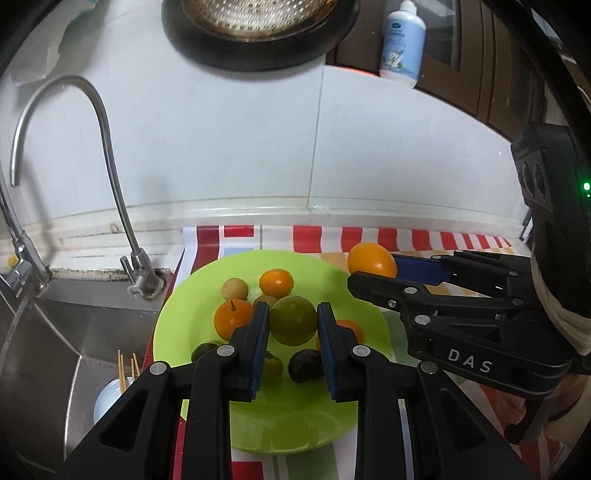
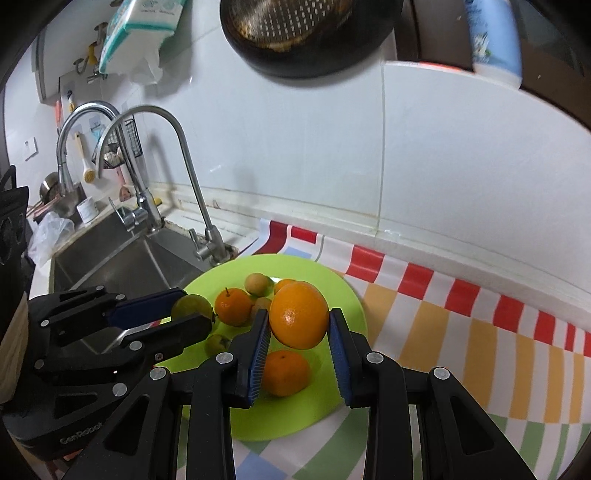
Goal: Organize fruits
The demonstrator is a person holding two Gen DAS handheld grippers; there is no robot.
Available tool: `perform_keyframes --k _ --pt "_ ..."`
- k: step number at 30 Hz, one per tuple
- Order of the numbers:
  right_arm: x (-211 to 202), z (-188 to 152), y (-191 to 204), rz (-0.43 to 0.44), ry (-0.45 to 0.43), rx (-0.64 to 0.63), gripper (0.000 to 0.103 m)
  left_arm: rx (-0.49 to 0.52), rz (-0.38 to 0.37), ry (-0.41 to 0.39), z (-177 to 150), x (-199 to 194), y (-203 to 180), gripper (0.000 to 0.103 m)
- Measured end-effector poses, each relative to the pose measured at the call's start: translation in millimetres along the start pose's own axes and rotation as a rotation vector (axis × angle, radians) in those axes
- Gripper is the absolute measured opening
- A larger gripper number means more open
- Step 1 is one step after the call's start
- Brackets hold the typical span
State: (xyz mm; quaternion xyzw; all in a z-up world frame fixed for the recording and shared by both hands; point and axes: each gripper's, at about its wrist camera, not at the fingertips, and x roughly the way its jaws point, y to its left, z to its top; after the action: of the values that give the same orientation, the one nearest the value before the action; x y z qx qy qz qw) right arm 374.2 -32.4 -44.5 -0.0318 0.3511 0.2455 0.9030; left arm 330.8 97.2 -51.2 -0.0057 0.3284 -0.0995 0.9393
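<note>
Checked tabletop (image 2: 461,317) cloth, glossy – round lime-green plate (image 1: 295,421) of smooth plastic on it, beside the steel sink (image 2: 122,266). Right hand-held gripper (image 2: 299,317) clamps a dimpled orange (image 2: 299,314) above the plate. Left hand-held gripper (image 1: 293,321) clamps a smooth green fruit (image 1: 293,319) – small oranges and dark fruits lie below.

gooseneck tap (image 1: 110,192) at stainless sink (image 2: 122,258), checked oilcloth (image 2: 461,332) over worktop, white wall tiles (image 1: 240,147), perforated strainer (image 1: 258,14) hanging above, white bottle (image 1: 403,44) on ledge, tissue pack (image 2: 140,33)
</note>
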Motion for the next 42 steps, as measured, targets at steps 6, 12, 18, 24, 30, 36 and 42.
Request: perform_keyframes --k 6,12,18,24,30,36,42 --pt "24 -1 -4 0.015 0.033 0.0 0.033 -0.007 0.001 0.02 -2 16 5 0.026" --pt "41 -5 -9 0.025 0.063 0.008 0.033 -0.007 0.007 0.032 -2 28 8 0.027" --pt "47 -6 -13 0.033 0.063 0.029 0.034 -0.02 0.023 0.028 -2 27 13 0.033" --pt "39 -6 -12 0.021 0.047 0.035 0.035 -0.028 0.09 -0.002 2 9 15 0.037" --pt "10 -8 -9 -0.026 0.011 0.065 0.041 -0.016 0.126 -0.029 6 -16 10 0.043" --pt "-41 -10 -4 -0.108 -0.068 0.109 0.044 0.02 0.134 -0.073 7 -46 -2 0.06" --pt "-88 -20 10 -0.215 -0.13 0.122 0.058 0.026 0.105 -0.115 4 -77 -8 0.072"
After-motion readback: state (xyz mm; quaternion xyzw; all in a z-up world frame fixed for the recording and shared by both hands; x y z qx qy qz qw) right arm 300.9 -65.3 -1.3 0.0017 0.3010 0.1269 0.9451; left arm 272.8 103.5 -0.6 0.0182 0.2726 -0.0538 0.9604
